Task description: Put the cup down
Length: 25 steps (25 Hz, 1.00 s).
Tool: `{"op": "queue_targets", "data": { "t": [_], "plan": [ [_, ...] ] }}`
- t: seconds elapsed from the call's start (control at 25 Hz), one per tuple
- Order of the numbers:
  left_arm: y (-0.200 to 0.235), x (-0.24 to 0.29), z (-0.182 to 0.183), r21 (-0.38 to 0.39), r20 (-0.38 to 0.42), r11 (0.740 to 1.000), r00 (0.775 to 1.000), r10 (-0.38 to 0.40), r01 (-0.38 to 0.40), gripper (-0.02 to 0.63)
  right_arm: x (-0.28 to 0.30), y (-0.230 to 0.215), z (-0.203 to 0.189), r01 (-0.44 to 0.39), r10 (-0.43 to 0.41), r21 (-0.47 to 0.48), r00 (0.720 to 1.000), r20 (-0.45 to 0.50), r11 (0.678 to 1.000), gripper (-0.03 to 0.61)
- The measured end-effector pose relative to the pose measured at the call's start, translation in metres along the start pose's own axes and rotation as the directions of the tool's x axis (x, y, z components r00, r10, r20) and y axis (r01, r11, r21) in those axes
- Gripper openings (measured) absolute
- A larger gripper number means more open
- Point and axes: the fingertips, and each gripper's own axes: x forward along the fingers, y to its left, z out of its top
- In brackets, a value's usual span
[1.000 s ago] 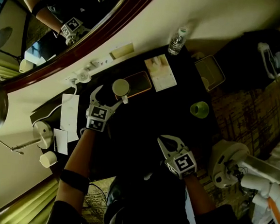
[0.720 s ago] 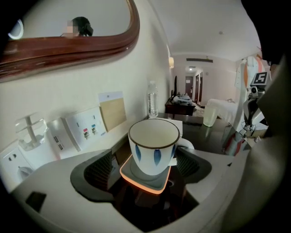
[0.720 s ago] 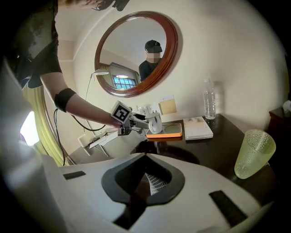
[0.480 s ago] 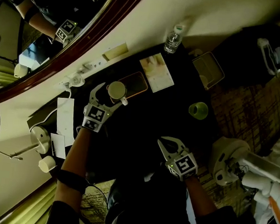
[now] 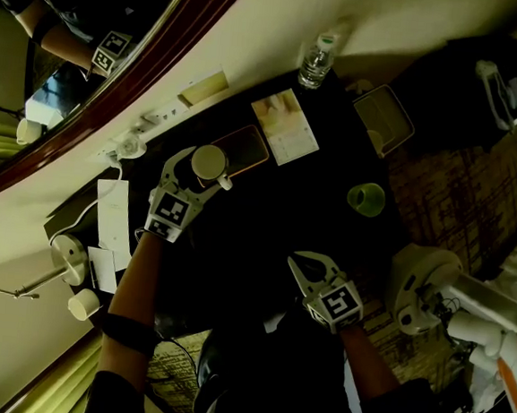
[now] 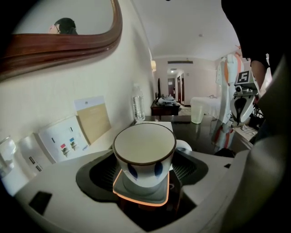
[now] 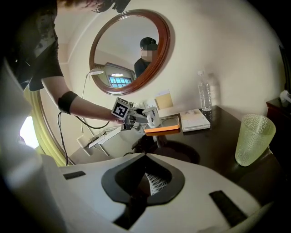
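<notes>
A white cup (image 5: 208,162) with blue spots and a dark rim stands on the near end of an orange-rimmed tray (image 5: 251,146) on the dark table. My left gripper (image 5: 202,169) reaches around it from the near left. In the left gripper view the cup (image 6: 144,154) sits deep between the jaws over the tray's edge (image 6: 119,193). The jaws have just been closing, and the pads lie against its sides. Its handle points right. The right gripper view shows the cup (image 7: 153,116) in that grip. My right gripper (image 5: 312,262) is shut and empty, over the table's near edge.
A water bottle (image 5: 314,64) stands by the wall, with a booklet (image 5: 285,127) in front of it. A green glass (image 5: 366,199) stands at the right and a pale dish (image 5: 385,120) beyond it. Papers (image 5: 110,217) and a cable lie left. The oval mirror (image 7: 129,50) hangs on the wall.
My left gripper has slid a little further around the cup and its jaws have narrowed on it. The cup stays on the tray. My right gripper has not moved.
</notes>
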Motion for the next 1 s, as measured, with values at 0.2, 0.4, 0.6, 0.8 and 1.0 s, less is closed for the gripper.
{"op": "queue_targets", "data": {
  "t": [0.2, 0.4, 0.6, 0.8, 1.0],
  "plan": [
    [-0.001, -0.001, 0.0, -0.021, 0.003, 0.999, 1.0, 0.027, -0.027, 0.377, 0.0, 0.002, 0.0, -0.005, 0.005, 0.003, 1.0, 0.003, 1.0, 0.014],
    [-0.003, -0.005, 0.001, -0.049, 0.002, 0.998, 0.999, 0.051, -0.051, 0.376, -0.002, -0.001, 0.004, -0.008, 0.008, -0.004, 1.0, 0.018, 1.0, 0.014],
    [-0.009, -0.017, 0.011, -0.07, 0.0, 0.994, 0.997, 0.082, -0.082, 0.376, -0.009, -0.005, 0.013, -0.017, 0.017, -0.014, 1.0, 0.023, 1.0, 0.014],
    [-0.02, -0.039, 0.031, -0.107, 0.006, 0.985, 0.99, 0.14, -0.138, 0.376, -0.015, -0.007, 0.029, -0.045, 0.046, -0.047, 0.998, 0.03, 0.998, 0.014],
    [-0.035, -0.064, 0.044, -0.163, -0.009, 0.955, 0.969, 0.249, -0.247, 0.376, -0.017, -0.004, 0.054, -0.107, 0.112, -0.114, 0.993, 0.041, 0.988, 0.014]
  ]
}}
